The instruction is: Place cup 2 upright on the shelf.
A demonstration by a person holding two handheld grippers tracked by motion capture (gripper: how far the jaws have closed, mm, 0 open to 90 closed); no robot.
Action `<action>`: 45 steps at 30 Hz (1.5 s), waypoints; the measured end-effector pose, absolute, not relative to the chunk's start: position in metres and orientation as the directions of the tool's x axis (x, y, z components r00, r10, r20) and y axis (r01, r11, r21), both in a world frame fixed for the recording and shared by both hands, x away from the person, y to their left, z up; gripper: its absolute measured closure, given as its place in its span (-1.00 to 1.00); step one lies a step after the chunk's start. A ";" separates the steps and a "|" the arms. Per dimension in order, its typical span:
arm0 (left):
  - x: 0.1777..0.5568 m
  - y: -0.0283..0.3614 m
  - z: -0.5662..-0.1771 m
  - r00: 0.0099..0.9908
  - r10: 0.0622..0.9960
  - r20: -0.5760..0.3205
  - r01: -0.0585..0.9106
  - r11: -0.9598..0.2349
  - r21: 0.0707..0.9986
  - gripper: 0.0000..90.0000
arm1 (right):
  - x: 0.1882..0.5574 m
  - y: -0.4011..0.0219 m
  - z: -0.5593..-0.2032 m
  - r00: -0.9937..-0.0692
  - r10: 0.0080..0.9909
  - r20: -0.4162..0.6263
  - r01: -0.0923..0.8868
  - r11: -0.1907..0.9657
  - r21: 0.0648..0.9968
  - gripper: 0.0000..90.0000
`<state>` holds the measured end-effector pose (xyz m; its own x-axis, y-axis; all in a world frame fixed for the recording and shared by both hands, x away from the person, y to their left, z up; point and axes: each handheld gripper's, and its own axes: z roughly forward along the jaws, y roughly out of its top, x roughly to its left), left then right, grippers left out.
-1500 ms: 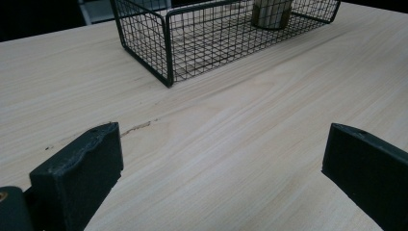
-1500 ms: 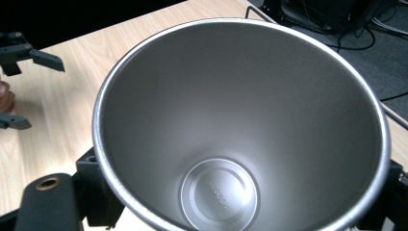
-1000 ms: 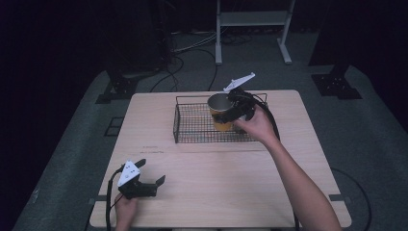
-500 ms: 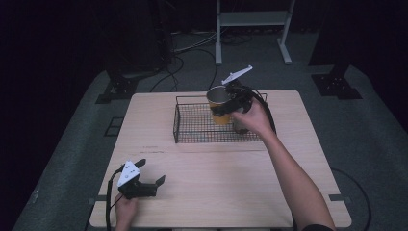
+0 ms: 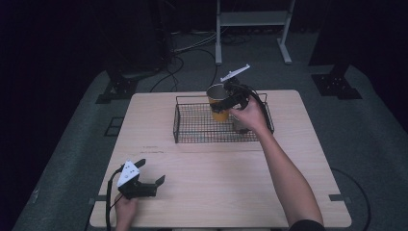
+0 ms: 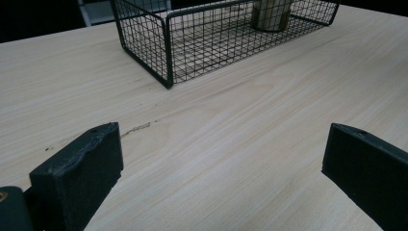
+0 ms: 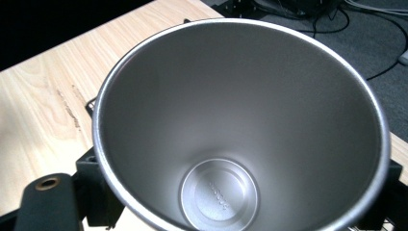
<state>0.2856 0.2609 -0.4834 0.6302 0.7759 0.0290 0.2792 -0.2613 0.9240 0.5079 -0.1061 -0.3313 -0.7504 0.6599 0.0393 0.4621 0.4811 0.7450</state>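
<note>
Two grippers share the wooden table (image 5: 288,159), and much of what they deal with is only partly visible to us. In the right gripper view the steel cup (image 7: 240,125) fills the frame: we look straight down its shiny inside to the round base, whose stamped marking is too small to read, while the outer wall and the far rim are cut off by the picture's edges. The black jaws show merely as dark corners at the bottom, pressed against the cup's sides.

From the high view, the right gripper (image 5: 230,102) grasps that cup, orange on the outside (image 5: 219,107), holding it upright over the back of the black wire basket (image 5: 192,127); whether its base touches the mesh we cannot tell. The right hand (image 5: 250,115) hides the basket's right part, and the forearm stretches long across the table from the bottom edge.

The left gripper (image 5: 144,180) rests low at the near left of the table, well apart from the basket, with only part of the left hand (image 5: 126,208) in frame. In its own view its jaws stand wide apart with nothing but bare wood between them.
</note>
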 end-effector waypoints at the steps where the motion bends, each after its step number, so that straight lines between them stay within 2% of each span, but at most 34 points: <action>1: 0.286 0.261 -0.483 0.630 0.776 0.028 0.279 -0.260 0.925 -1.00 | 0.509 -0.105 -0.332 -0.749 0.662 0.039 0.466 0.483 0.742 -0.68; 22: 0.286 0.262 -0.483 0.630 0.776 0.026 0.273 -0.252 0.928 -1.00 | 0.525 -0.069 -0.346 -0.757 0.653 0.026 0.473 0.520 0.712 -0.68; 32: 0.286 0.262 -0.483 0.629 0.777 0.025 0.272 -0.251 0.929 -1.00 | 0.535 -0.062 -0.363 -0.741 0.670 0.053 0.511 0.511 0.691 -0.68; 45: 0.286 0.263 -0.483 0.628 0.778 0.018 0.273 -0.241 0.931 -1.00 | 0.539 -0.048 -0.383 -0.743 0.669 0.033 0.521 0.547 0.655 -0.68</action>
<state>0.2863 0.2630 -0.4832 0.6277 0.7782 0.0177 0.2728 -0.2412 0.9314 0.5387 -0.0478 -0.3829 -0.7427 0.6688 0.0329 0.5214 0.5469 0.6550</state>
